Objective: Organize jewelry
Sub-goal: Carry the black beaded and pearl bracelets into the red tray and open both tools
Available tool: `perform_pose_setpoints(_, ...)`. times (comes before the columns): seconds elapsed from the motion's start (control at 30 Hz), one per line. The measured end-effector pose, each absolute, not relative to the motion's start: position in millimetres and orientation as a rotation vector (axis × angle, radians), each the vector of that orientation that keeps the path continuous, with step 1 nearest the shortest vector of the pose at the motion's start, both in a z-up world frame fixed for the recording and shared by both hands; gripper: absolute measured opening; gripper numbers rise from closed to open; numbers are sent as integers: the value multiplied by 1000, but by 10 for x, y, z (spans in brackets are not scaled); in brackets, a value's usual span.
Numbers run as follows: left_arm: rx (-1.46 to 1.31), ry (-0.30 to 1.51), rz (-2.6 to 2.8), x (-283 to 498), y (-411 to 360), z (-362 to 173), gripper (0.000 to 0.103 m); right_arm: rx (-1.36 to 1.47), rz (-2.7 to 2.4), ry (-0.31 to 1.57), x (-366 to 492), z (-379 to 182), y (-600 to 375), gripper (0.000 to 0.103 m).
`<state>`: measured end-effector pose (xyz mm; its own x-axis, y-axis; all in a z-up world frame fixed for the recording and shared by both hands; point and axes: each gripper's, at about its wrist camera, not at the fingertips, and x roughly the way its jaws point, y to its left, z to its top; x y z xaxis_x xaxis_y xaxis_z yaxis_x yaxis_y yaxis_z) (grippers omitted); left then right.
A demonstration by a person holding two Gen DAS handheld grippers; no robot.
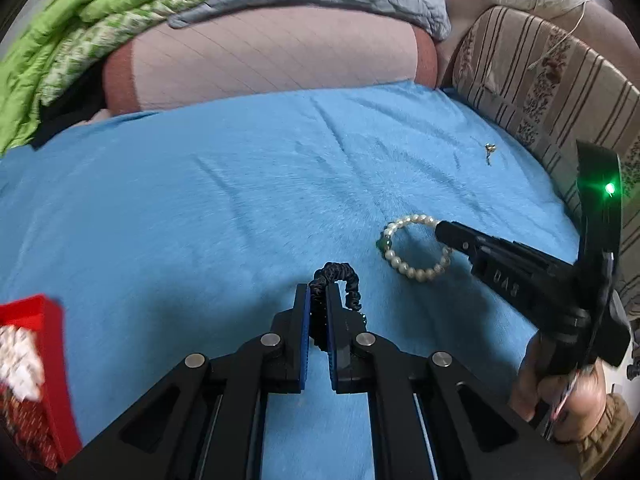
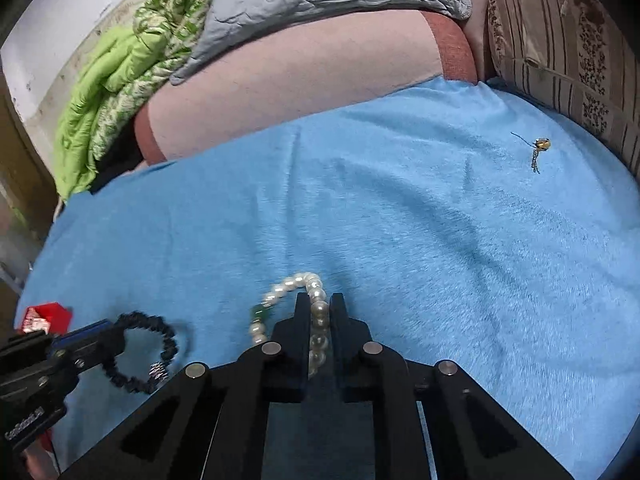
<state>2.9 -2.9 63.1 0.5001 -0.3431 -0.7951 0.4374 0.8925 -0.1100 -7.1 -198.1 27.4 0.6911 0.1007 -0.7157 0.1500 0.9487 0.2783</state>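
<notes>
On the blue blanket (image 1: 200, 200): we see both bracelets raised just above it.
Left gripper (image 1: 318, 300): jaws pinching our black bracelet (image 1: 344, 280).
Right gripper (image 2: 320, 308): jaws pinching our pearl bracelet (image 2: 296, 284).
Far right: small gold piece (image 2: 540, 146), perhaps an earring.
Left edge: red box (image 1: 48, 344).

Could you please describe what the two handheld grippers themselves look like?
Both are matte black, with angular linkage arms and round silver pivot pins. The left gripper has blue finger pads. The right gripper carries embossed lettering and a black ring with a green light.
</notes>
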Motion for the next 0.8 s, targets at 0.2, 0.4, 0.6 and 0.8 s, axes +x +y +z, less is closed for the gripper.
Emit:
perform_pose_setpoints(0.2,69,904,-440,-335,340,833,7,357,-13,784,-444,561,-1811,11)
perform_pose_setpoints(0.4,14,867,-391,-680,766,978,7,286,-10,776,-796,834,-1535,11)
perform_pose_setpoints(0.6,-63,848,-322,-924,1261,1053,7,213,30,777,-1073,1022,-1171,11)
perform_pose_setpoints(0.8,-121,827,-241,-1120,1753,1090,7,157,97,784,-1218,1135,-707,11)
